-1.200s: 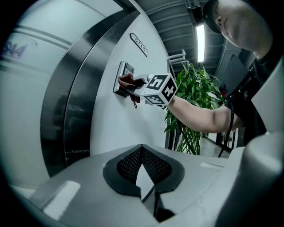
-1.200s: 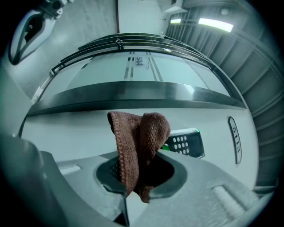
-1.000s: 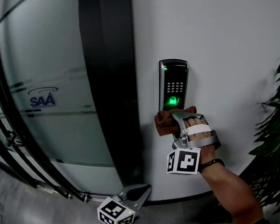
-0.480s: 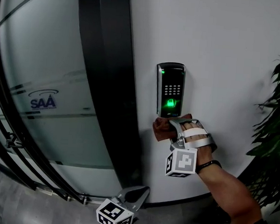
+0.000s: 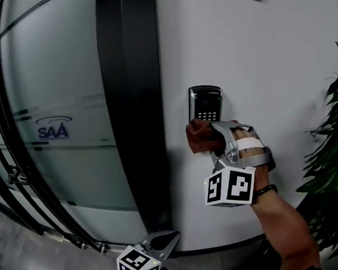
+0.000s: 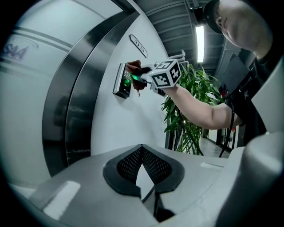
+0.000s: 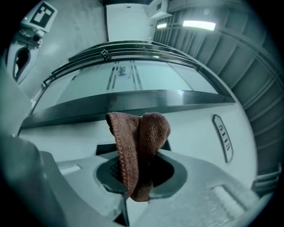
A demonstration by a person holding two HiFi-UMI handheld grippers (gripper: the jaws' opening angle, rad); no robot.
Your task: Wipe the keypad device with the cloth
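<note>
The black keypad device (image 5: 205, 103) is mounted on the white wall; its keys show, while its lower part is hidden behind the brown cloth (image 5: 202, 136). My right gripper (image 5: 219, 142) is shut on the cloth and presses it against the device's lower half. In the right gripper view the cloth (image 7: 138, 146) bunches up between the jaws and covers most of the device (image 7: 103, 149). My left gripper (image 5: 166, 240) hangs low near the wall's base, shut with nothing in it. In the left gripper view the device (image 6: 123, 80) glows green beside the cloth (image 6: 135, 71).
A dark vertical door post (image 5: 128, 99) and frosted glass (image 5: 48, 110) with a logo stand left of the device. A leafy plant (image 5: 334, 150) stands at the right. A small nameplate (image 7: 222, 137) sits on the wall beyond the device.
My right gripper has moved up the wall with the cloth, from below the device onto its lower half, covering the green light. The left gripper stays low.
</note>
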